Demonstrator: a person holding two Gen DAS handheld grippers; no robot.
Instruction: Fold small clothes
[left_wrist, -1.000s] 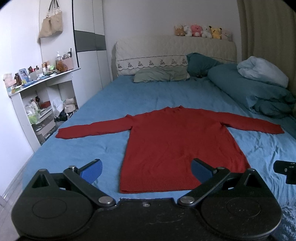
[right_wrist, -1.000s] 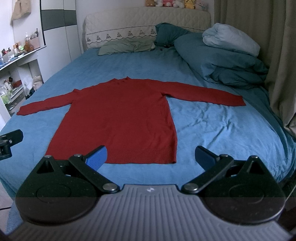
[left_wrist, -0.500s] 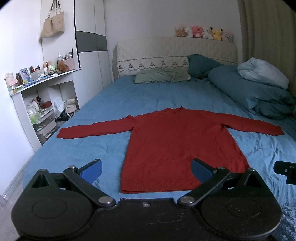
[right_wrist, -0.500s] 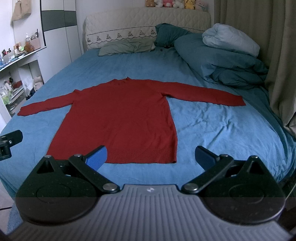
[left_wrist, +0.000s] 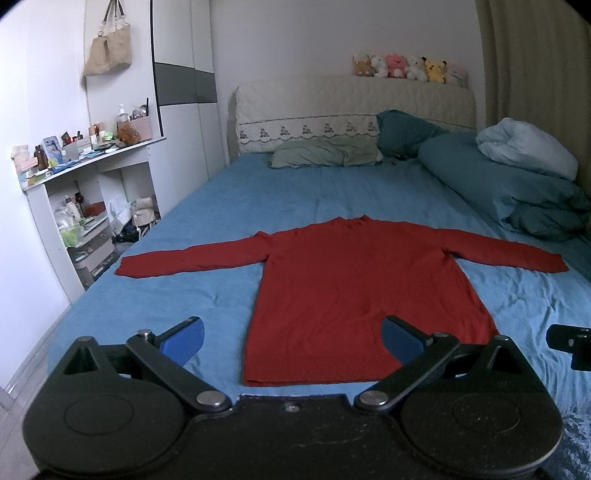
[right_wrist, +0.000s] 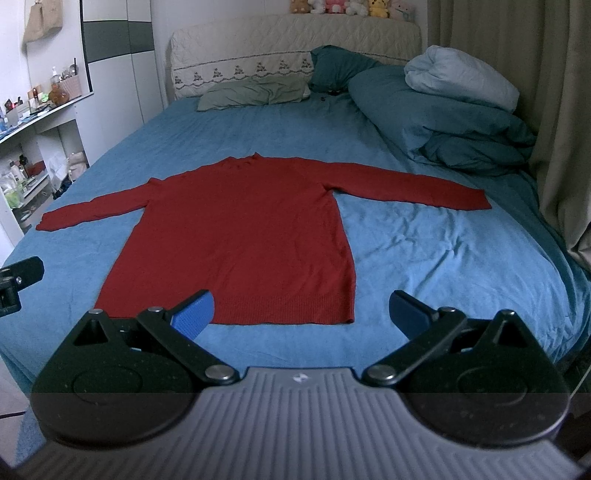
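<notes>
A red long-sleeved sweater (left_wrist: 354, 291) lies flat on the blue bed, sleeves spread to both sides, hem toward me. It also shows in the right wrist view (right_wrist: 243, 236). My left gripper (left_wrist: 291, 338) is open and empty, held above the foot of the bed near the hem's left corner. My right gripper (right_wrist: 301, 308) is open and empty, held above the hem's right corner. Neither touches the sweater.
The blue bed sheet (left_wrist: 332, 195) carries pillows (left_wrist: 325, 153) and a folded teal duvet (left_wrist: 517, 195) at the back right. A cluttered white shelf (left_wrist: 85, 184) stands left of the bed. A curtain (right_wrist: 554, 110) hangs on the right.
Both grippers have stayed open and barely shifted; the left view has lifted very slightly. The sweater has not moved.
</notes>
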